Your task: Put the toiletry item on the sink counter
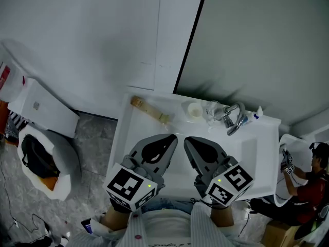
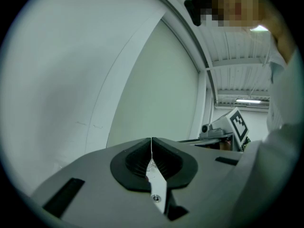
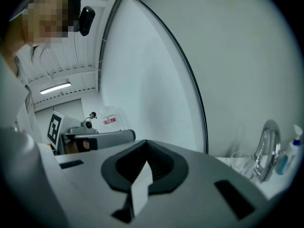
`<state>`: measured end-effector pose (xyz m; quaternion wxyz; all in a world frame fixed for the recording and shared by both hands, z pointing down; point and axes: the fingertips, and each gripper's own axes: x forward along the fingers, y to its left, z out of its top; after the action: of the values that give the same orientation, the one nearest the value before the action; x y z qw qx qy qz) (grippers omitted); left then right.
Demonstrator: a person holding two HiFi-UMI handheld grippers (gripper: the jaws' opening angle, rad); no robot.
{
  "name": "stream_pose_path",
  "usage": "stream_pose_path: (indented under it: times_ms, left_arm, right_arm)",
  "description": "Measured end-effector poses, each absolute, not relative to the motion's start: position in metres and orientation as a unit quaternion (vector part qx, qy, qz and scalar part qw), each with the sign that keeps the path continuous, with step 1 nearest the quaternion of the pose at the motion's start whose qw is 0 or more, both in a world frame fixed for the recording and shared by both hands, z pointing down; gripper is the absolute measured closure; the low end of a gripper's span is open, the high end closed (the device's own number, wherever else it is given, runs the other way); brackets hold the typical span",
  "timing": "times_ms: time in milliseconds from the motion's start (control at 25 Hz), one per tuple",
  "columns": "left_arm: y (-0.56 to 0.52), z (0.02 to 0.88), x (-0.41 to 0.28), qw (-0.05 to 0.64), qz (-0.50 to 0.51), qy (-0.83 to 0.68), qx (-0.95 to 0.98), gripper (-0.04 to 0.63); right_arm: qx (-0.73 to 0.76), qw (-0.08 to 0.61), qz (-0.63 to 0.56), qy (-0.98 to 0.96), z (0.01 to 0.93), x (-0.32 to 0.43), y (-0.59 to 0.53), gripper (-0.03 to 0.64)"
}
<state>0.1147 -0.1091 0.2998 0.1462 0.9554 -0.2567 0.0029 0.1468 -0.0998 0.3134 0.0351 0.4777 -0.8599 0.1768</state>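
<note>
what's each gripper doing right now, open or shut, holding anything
left gripper: shut, holding nothing
right gripper: shut, holding nothing

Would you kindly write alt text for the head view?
Two shut, empty grippers, the left gripper and right gripper, sit side by side above a white sink; a tan stick-shaped item, glass and faucet line its back.

dim, cool light, fisheye edge distortion
</note>
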Motion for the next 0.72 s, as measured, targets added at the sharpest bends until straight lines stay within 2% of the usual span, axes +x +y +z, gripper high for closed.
stream_pose_path:
  times_ms: [720]
  left_arm:
    - [-0.1101,0.3065,0.1118,0.153,0.004,-0.252,0.956,0.577]
  right_arm:
    - [0.472,0.052,0.182,-0.861,0.319,0.1405,-0.1039,0.607]
